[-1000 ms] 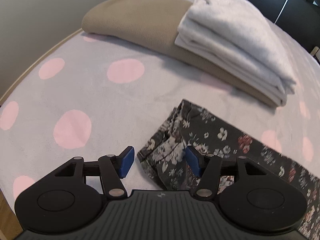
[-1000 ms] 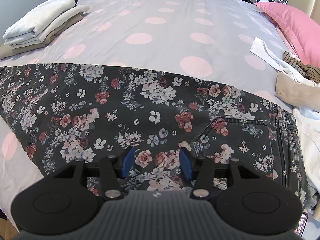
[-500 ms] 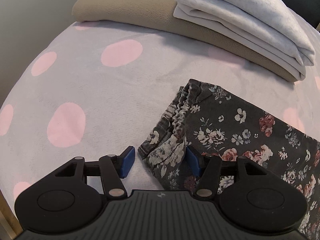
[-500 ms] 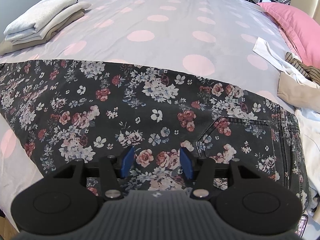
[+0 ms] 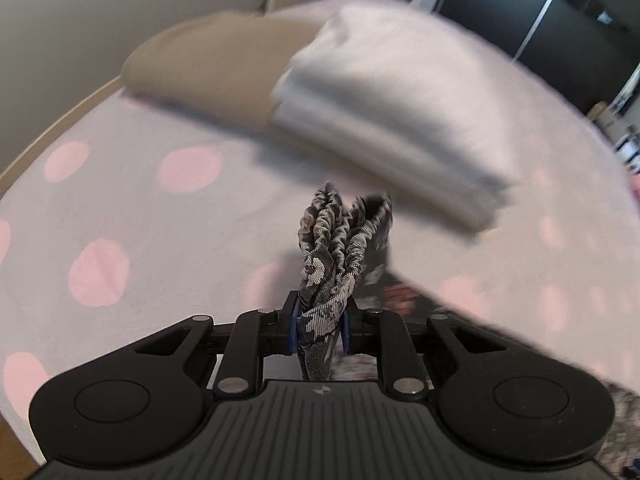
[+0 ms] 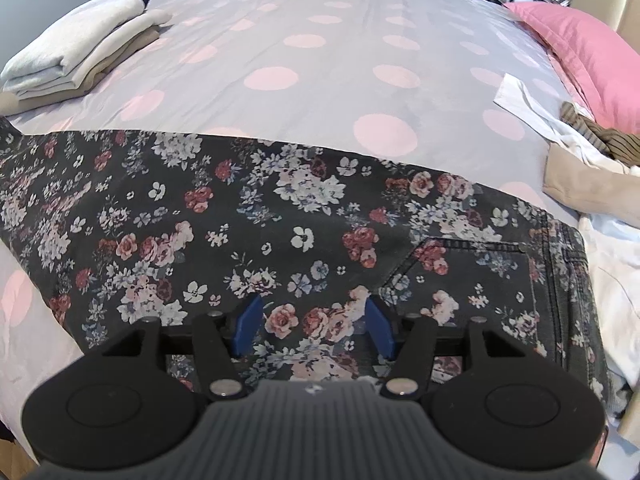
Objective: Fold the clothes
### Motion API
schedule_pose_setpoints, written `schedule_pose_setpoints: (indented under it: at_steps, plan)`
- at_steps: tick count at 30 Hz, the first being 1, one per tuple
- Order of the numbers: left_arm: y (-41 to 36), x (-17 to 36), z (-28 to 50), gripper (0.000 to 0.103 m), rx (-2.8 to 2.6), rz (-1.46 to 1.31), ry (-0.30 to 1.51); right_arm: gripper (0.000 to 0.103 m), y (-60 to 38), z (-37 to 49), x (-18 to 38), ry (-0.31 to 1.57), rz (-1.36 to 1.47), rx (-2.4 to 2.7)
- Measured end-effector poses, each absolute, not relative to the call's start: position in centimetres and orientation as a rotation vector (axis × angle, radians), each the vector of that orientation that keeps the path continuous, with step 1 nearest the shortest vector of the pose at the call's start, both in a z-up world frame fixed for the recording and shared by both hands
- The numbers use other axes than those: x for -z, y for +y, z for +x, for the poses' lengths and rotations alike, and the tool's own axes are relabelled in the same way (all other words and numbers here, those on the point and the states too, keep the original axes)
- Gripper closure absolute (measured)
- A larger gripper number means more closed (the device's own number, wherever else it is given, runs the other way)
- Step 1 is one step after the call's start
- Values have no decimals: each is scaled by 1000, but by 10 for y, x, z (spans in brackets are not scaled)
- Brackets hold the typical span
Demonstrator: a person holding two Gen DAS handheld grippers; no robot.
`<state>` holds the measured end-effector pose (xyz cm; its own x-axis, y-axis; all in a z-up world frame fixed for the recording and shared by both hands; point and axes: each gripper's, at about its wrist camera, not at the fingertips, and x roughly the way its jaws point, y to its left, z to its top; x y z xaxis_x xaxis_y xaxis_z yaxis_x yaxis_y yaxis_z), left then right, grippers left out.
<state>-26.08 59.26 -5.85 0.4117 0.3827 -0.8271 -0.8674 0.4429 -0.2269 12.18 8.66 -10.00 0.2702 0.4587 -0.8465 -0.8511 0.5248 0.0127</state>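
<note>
Dark floral trousers (image 6: 280, 216) lie flat across the near side of the bed, waistband and back pocket at the right. My left gripper (image 5: 319, 330) is shut on the bunched elastic hem of the trousers (image 5: 334, 248) and holds it lifted above the bed. My right gripper (image 6: 312, 324) is open, its blue pads just above the trouser fabric near the pocket, holding nothing.
A folded stack of a grey and a beige garment (image 6: 72, 56) sits at the bed's far left corner, blurred in the left wrist view (image 5: 384, 108). A pink pillow (image 6: 576, 48) and a pile of unfolded clothes (image 6: 580, 168) lie at the right. The polka-dot bedspread (image 6: 320, 40) stretches behind.
My left gripper closed on the trouser hem and lifted it off the bed; the view is now motion-blurred. My right gripper has stayed open over the trousers.
</note>
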Motion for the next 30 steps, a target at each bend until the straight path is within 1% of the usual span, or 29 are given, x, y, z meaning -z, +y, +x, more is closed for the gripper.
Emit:
schedule_pose_setpoints:
  at_steps: [2,4,6,9,11,13,16,21,25,30]
  plan:
    - [574,38,-250,86,-830,-722,738,41,83,125,97,950,-470,-927]
    - [551,22,-237,86,-771,-718,712,35,79,127,93,978,-429,-938]
    - [526,11,-222,86,-718,-716,689,33,76,127,90,1000,-393,-954]
    - [491,4,-200,86,-634,-765,645,33,75,122,83,998,-376,-964]
    - [464,5,-180,86,-585,-743,647,26,75,114,80,976,-387,-955]
    - [433,7,-159,86,-557,-665,667,24,72,102,77,958,-393,-967]
    - [391,19,-131,87,-517,-577,704,18,68,87,78,949,-391,-1004]
    - [330,48,-104,87,-442,-486,788,13,67,72,89,932,-429,-1019]
    - [292,75,-92,87,-387,-400,867,13,71,74,103,983,-448,-1030]
    - [266,107,-83,86,-349,-305,961,12,68,81,122,1052,-425,-1010]
